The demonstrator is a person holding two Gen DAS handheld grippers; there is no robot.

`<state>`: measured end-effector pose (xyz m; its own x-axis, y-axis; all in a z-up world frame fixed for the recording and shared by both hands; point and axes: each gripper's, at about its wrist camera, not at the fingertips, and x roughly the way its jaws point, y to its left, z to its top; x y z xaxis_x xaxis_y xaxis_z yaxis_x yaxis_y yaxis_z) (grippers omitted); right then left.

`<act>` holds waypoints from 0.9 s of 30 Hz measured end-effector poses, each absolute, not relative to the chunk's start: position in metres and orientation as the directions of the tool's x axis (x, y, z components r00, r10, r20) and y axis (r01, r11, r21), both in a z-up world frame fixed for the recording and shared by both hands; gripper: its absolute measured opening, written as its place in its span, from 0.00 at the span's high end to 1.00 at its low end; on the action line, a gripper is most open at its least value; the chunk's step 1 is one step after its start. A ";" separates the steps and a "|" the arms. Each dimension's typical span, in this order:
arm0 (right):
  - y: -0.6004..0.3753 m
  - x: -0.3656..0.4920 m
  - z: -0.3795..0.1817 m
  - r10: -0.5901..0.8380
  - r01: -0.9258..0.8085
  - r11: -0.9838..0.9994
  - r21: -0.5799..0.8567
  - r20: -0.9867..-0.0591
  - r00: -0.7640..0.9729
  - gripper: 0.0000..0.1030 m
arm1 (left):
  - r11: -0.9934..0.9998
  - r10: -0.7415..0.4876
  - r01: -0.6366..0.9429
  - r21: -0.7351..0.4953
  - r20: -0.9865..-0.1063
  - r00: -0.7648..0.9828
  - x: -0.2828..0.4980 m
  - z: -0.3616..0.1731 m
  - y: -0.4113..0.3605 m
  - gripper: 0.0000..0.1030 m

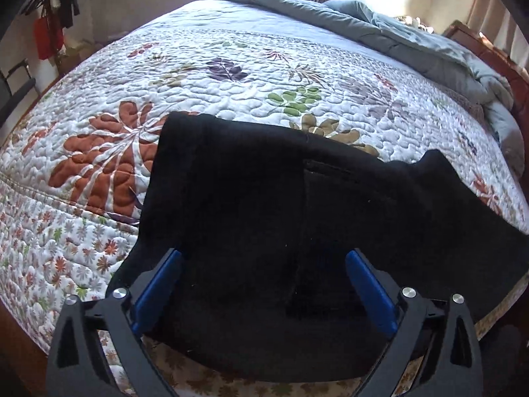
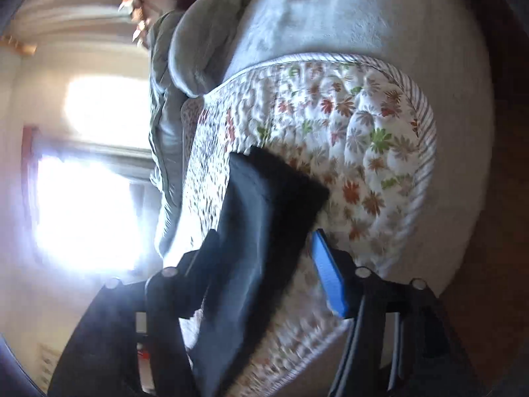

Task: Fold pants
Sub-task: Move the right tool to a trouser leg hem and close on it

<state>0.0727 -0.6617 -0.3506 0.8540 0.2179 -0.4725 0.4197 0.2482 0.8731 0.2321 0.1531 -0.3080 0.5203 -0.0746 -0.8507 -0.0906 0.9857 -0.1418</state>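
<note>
Black pants (image 1: 264, 198) on a white quilt (image 1: 231, 76) — rust, green, purple leaves — grey-blue duvet (image 1: 413, 39).

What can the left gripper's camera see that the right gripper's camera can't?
Only the left wrist view shows the big rust-red leaf and the green leaf stitched on the quilt, some clothes hanging by the far wall, and the left gripper, jaws wide apart over the cloth.

Only the right wrist view shows a bright window and the right gripper, jaws apart, with cloth between them. It is blurry and tipped sideways.

Both show the black pants, the flowery quilt and the grey-blue blanket.
</note>
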 end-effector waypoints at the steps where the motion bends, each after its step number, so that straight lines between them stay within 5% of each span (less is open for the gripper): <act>1: -0.665 0.074 -0.354 0.220 0.419 0.232 0.878 -0.467 0.856 0.39 | 0.982 -0.086 -0.097 -0.159 -0.847 0.524 0.232 -0.308 0.156 0.04; 11: -0.675 0.096 -0.362 0.242 0.395 0.213 0.893 -0.440 0.865 0.38 | 0.975 -0.099 -0.117 -0.187 -0.845 0.526 0.230 -0.310 0.159 0.04; 15: -0.667 0.102 -0.343 0.276 0.298 0.258 0.919 -0.366 0.889 0.47 | 0.974 -0.102 -0.118 -0.191 -0.844 0.527 0.229 -0.310 0.160 0.04; 27: -0.666 0.114 -0.359 0.275 0.373 0.249 0.894 -0.435 0.858 0.69 | 0.975 -0.097 -0.121 -0.189 -0.842 0.531 0.228 -0.312 0.160 0.04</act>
<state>0.1139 -0.6661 -0.3592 0.8575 0.2753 -0.4346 0.3729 0.2492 0.8938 0.2281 0.1597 -0.3118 0.5305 -0.0970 -0.8421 -0.1213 0.9745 -0.1887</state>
